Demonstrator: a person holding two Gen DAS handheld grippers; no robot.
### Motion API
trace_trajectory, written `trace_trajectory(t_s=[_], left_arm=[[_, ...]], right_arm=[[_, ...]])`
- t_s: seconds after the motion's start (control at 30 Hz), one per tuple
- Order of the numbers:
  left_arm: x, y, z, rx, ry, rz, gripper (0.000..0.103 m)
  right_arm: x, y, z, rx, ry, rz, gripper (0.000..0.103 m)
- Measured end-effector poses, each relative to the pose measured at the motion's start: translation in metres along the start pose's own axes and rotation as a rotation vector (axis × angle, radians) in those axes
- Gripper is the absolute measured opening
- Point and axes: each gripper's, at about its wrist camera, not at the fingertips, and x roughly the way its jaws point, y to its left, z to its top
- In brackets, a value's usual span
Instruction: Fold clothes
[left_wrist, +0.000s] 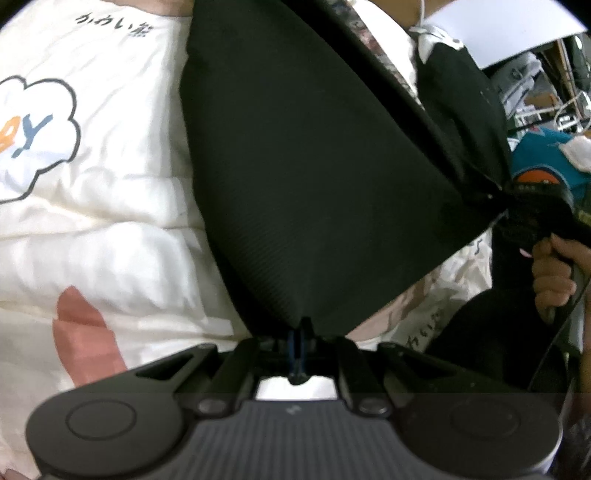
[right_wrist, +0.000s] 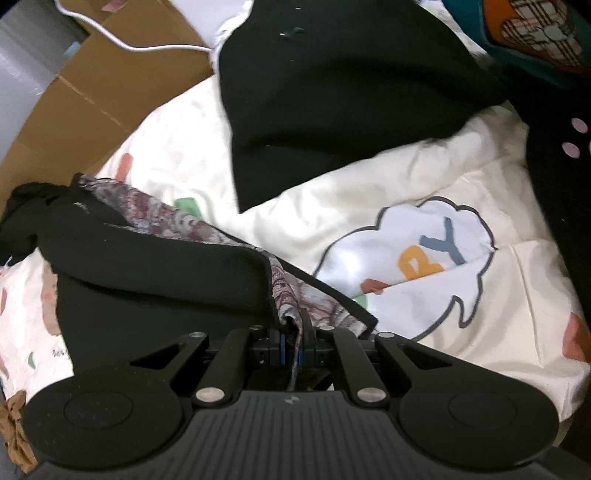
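Nearest the left wrist camera, the left gripper (left_wrist: 300, 332) has its jaws pinched tight on a corner of the black garment (left_wrist: 314, 155). From that pinch the cloth fans out in a taut, finely ribbed sheet, lifted clear of the quilt (left_wrist: 110, 206) — the cream, cartoon-printed cover under everything here. Across the sheet, the right gripper (left_wrist: 517, 206) holds the opposite corner, with a hand (left_wrist: 554, 273) wrapped round its handle beside the quilt's edge.

Seen from the right wrist, the right gripper (right_wrist: 291, 339) is likewise closed, its jaws clamped on a bunched edge where the black garment (right_wrist: 155, 273) shows a patterned lining (right_wrist: 295, 291). That edge droops from the jaws onto the quilt (right_wrist: 406, 177). Further over the quilt lies another dark cloth (right_wrist: 332, 103); whether it is the same garment or a second one I cannot tell. Beyond the quilt's far edge sit a cardboard box (right_wrist: 103, 103) with a white cable (right_wrist: 147, 46) over it, and a teal printed item (right_wrist: 535, 33) off to the far right.

The garment looks light and thoroughly limp — it sags wherever it is not pulled, and the lined edge is thicker and likely to slip or bunch. Corner grips like these seem right; keeping tension between both hands should give a clean fold line when it is laid on the quilt.
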Motion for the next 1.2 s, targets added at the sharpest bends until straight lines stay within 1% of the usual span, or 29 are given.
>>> trace_trajectory(t_s=[0.1,0.17,0.2,0.23,0.27,0.3,0.33,0.37,0.43,0.53,0.63,0.8,0.83,0.97,1.0,1.03,1.1,1.2], left_arm=[[0.004,0.005,-0.001,-0.004,-0.001,0.019,0.003],[0.006,0.007,-0.002,-0.018,-0.01,0.042,0.007],[0.006,0.008,-0.002,-0.025,-0.013,0.059,0.013],[0.005,0.009,-0.002,-0.028,-0.016,0.069,0.016],[0.004,0.01,-0.001,-0.03,-0.019,0.067,0.018],[0.001,0.012,-0.001,-0.033,-0.022,0.061,0.023],[-0.001,0.014,0.0,-0.036,-0.024,0.056,0.028],[-0.005,0.016,0.001,-0.041,-0.031,0.058,0.03],[-0.011,0.019,0.002,-0.047,-0.045,0.068,0.032],[-0.023,0.023,0.007,-0.056,-0.073,0.073,0.033],[-0.036,0.024,0.012,-0.058,-0.1,0.079,0.034],[-0.062,0.021,0.027,-0.057,-0.161,0.083,0.035],[-0.069,0.02,0.031,-0.057,-0.176,0.082,0.035],[-0.091,0.004,0.045,-0.043,-0.226,0.078,0.036],[-0.101,-0.001,0.049,-0.031,-0.24,0.082,0.036],[-0.112,-0.007,0.054,-0.019,-0.254,0.086,0.037],[-0.128,-0.017,0.061,0.004,-0.275,0.097,0.038],[-0.153,-0.037,0.069,0.043,-0.309,0.125,0.04]], right_arm=[[0.002,-0.003,0.0,0.024,0.013,0.002,0.007],[0.003,-0.007,0.002,0.052,0.016,0.003,0.009],[0.004,-0.01,0.003,0.075,0.02,-0.001,0.014],[0.004,-0.013,0.003,0.092,0.024,-0.004,0.023],[0.003,-0.016,0.004,0.11,0.028,-0.01,0.028],[0.0,-0.02,0.004,0.135,0.025,-0.012,0.041],[-0.002,-0.022,0.005,0.145,0.017,-0.006,0.047],[-0.005,-0.024,0.005,0.155,0.005,0.005,0.048],[-0.012,-0.028,0.003,0.171,-0.017,0.028,0.049],[-0.016,-0.029,0.002,0.176,-0.037,0.035,0.049],[-0.023,-0.029,-0.001,0.172,-0.078,0.036,0.049],[-0.032,-0.028,-0.003,0.141,-0.114,0.046,0.049],[-0.033,-0.026,-0.004,0.12,-0.113,0.045,0.049],[-0.028,-0.018,-0.004,0.065,-0.063,-0.004,0.047],[-0.024,-0.017,-0.004,0.06,-0.043,-0.023,0.041],[-0.021,-0.017,-0.003,0.06,-0.025,-0.033,0.032],[-0.015,-0.015,-0.002,0.054,0.004,-0.056,0.024],[-0.014,-0.014,-0.003,0.05,0.006,-0.079,0.024]])
